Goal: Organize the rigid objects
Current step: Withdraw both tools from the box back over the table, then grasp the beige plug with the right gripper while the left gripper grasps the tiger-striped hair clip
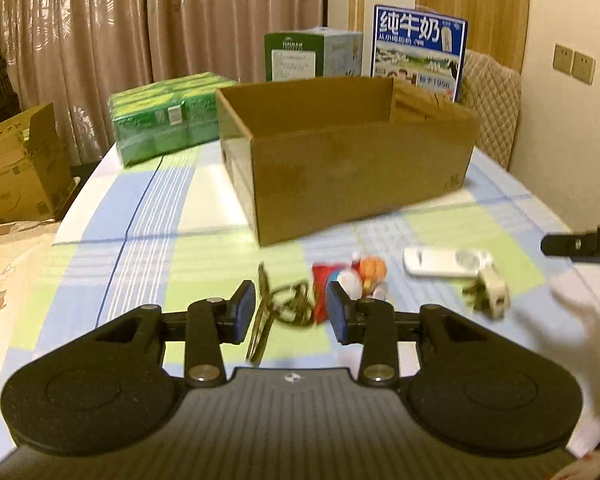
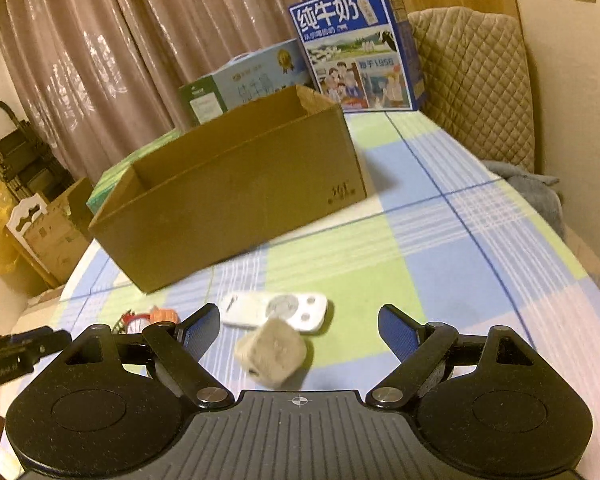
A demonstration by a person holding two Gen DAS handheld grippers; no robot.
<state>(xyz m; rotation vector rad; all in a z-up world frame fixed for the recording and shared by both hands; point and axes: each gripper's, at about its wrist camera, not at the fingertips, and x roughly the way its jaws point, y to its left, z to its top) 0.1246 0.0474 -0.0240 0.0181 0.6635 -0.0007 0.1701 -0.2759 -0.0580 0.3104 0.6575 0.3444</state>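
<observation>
Both grippers hover low over the near edge of the bench [image 1: 148, 216], its checked cloth showing between the things. A row of small things lies in front of the open cardboard box [image 1: 340, 160]: keys [image 1: 276, 312], a small toy figure [image 1: 356, 280], a white remote [image 1: 444, 262], a white plug [image 1: 490, 294].

Left gripper [image 1: 291, 312]: jaws a narrow gap apart, nothing clamped; keys sit in line between the pads, toy just beside the right-hand pad. Right gripper [image 2: 299, 332]: jaws wide apart, empty; the plug lies between them, the remote just beyond it and touching or nearly so.

Box looks empty from what shows of its inside, so the sorting has likely hardly begun.

Step in hand, as judged: approach for a pick.
- Right: centre on the plug alone, keep the far pad clear of the remote.
- Left: gap looks too tight for the key bunch; widen it first.
- Come down slower; both views are smeared.
</observation>
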